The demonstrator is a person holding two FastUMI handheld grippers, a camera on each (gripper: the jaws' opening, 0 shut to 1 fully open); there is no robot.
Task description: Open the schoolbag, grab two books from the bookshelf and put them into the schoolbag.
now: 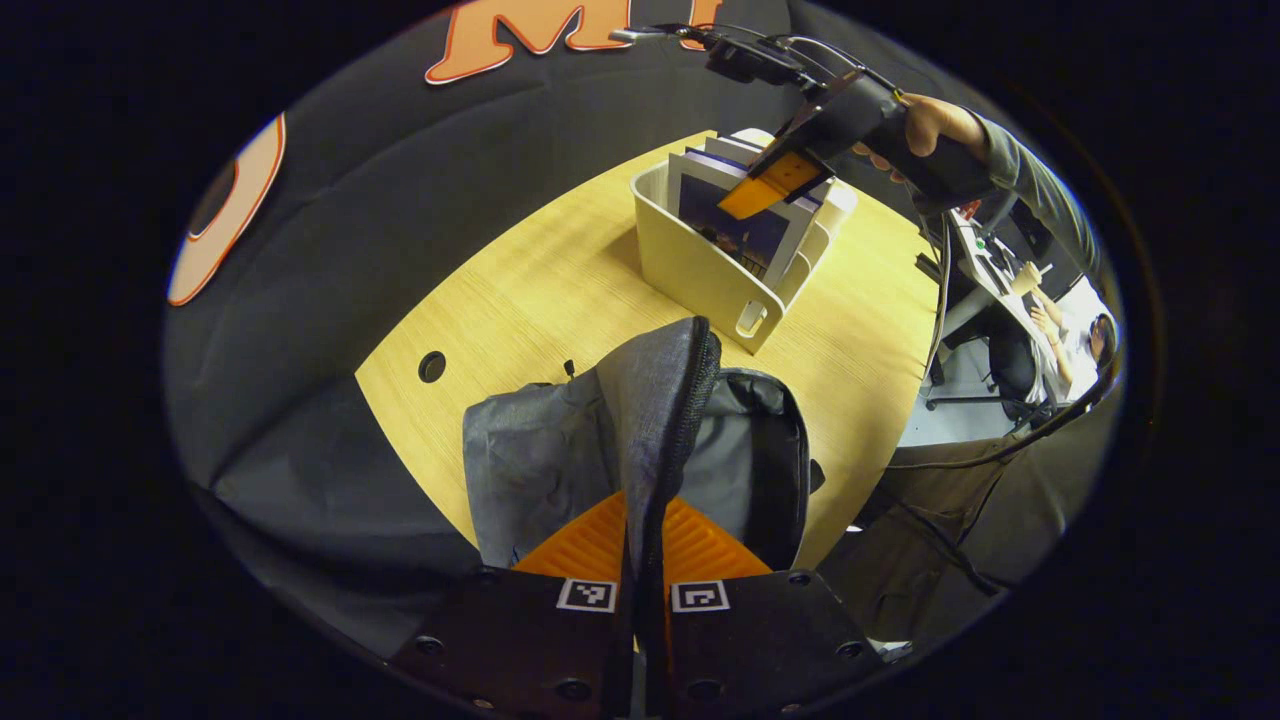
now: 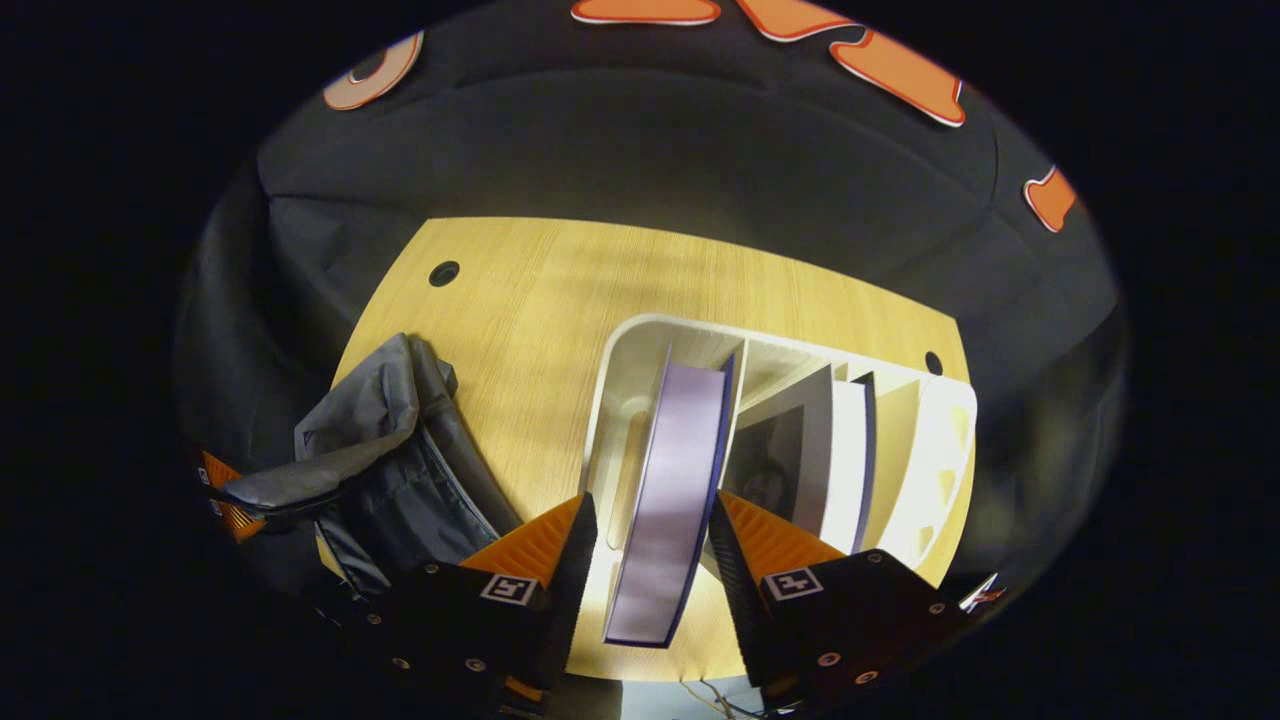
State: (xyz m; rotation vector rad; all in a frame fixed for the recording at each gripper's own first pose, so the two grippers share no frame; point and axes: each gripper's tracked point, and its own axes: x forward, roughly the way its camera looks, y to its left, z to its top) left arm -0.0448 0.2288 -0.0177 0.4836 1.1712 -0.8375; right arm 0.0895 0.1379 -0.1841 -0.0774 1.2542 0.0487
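The grey schoolbag point(image 1: 560, 450) lies on the wooden table point(image 1: 530, 290). My left gripper point(image 1: 645, 520) is shut on its zippered flap point(image 1: 655, 400) and holds it upright, so the mouth gapes. Beyond it stands the cream bookshelf point(image 1: 690, 270) with upright books. My right gripper point(image 1: 770, 180), held by a hand point(image 1: 935, 120), tilts down onto the front book point(image 1: 745, 235). In the right gripper view that gripper point(image 2: 652, 497) is open and straddles the top edge of a purple-covered book point(image 2: 675, 470) in the bookshelf point(image 2: 625, 380). The schoolbag point(image 2: 400, 470) and the left gripper point(image 2: 225, 495) lie to its left.
Other books point(image 2: 800, 460) stand in the slots to the right of the purple one. The table has round cable holes point(image 1: 432, 366) point(image 2: 443, 272). Off its far right edge a person point(image 1: 1070, 340) sits at a desk. Cables hang from the right gripper.
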